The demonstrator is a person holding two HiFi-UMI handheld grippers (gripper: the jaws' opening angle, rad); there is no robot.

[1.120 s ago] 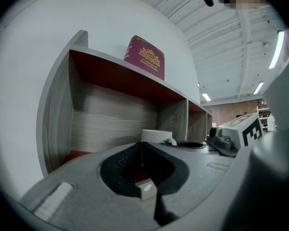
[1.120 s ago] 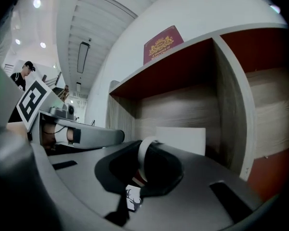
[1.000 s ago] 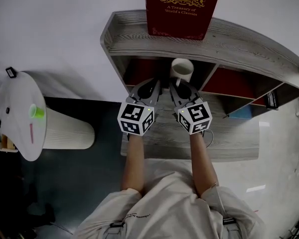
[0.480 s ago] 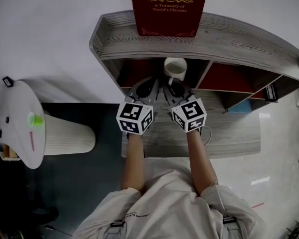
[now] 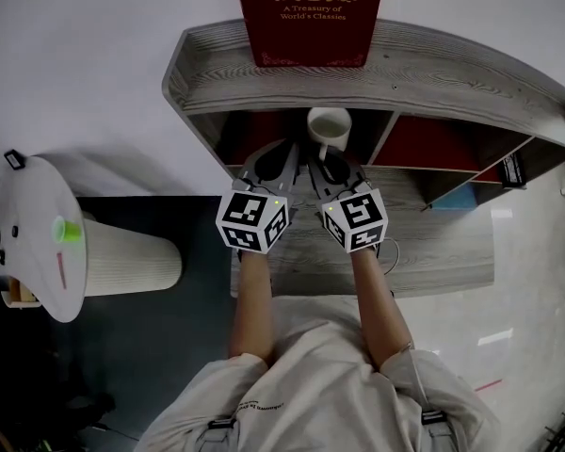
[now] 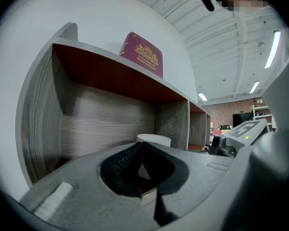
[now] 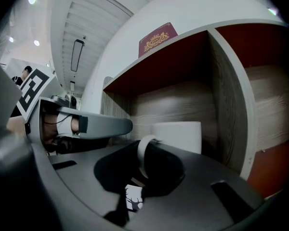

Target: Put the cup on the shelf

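One white cup (image 5: 328,121) in the shelf's (image 5: 452,73) compartment, near its right wall; right gripper (image 5: 329,164) pinching its handle; left gripper (image 5: 281,164) closed, empty.

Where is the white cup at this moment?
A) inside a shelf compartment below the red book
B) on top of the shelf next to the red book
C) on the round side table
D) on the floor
A: the cup is inside an open compartment of the shelf, just under the red book.
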